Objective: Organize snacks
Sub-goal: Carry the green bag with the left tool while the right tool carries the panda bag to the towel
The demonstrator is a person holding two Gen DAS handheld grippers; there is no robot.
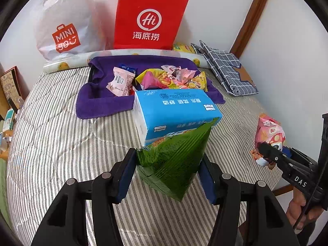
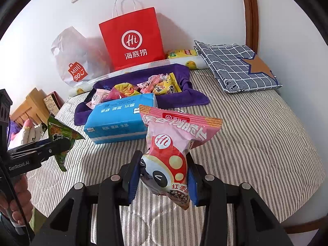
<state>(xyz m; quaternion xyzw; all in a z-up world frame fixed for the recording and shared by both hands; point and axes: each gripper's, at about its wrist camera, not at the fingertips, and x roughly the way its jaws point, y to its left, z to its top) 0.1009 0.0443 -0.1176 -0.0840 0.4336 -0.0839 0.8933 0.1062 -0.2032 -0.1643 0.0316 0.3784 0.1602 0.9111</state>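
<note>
A: Start at the left gripper (image 1: 167, 171). What are its fingers (image 1: 125, 174) doing?

B: They're clenched on the green snack packet (image 1: 174, 157), pads pressing its lower half from both sides. The film creases between them, so I'd judge it light, crinkly and a bit slick. The packet hangs clear of the bed (image 1: 51, 143), its top corner overlapping the blue tissue pack (image 1: 176, 110) in the left wrist view.

A: And the right gripper (image 2: 162, 179)?

B: Same story: its fingers (image 2: 132, 181) grasp the pink snack packet (image 2: 174, 149) low down, near the bottom seam. That one looks puffed, so it's probably air-filled and brittle inside. A hard squeeze might crush the contents or pop the bag. Holding by the flat sealed edge would be gentler than the belly.

A: Where should they go?

B: Likely the purple-lined tray (image 1: 98, 100) behind the tissue pack, where other wrapped snacks (image 1: 174, 78) already lie in a heap. The tissue pack sits right against its near edge, so both packets must be carried over it.

A: Anything else nearby?

B: A red paper bag (image 1: 149, 18) and a white plastic bag (image 1: 63, 22) stand against the wall, and a folded checked cloth (image 2: 235, 65) lies to the right. None blocks the way.
</note>
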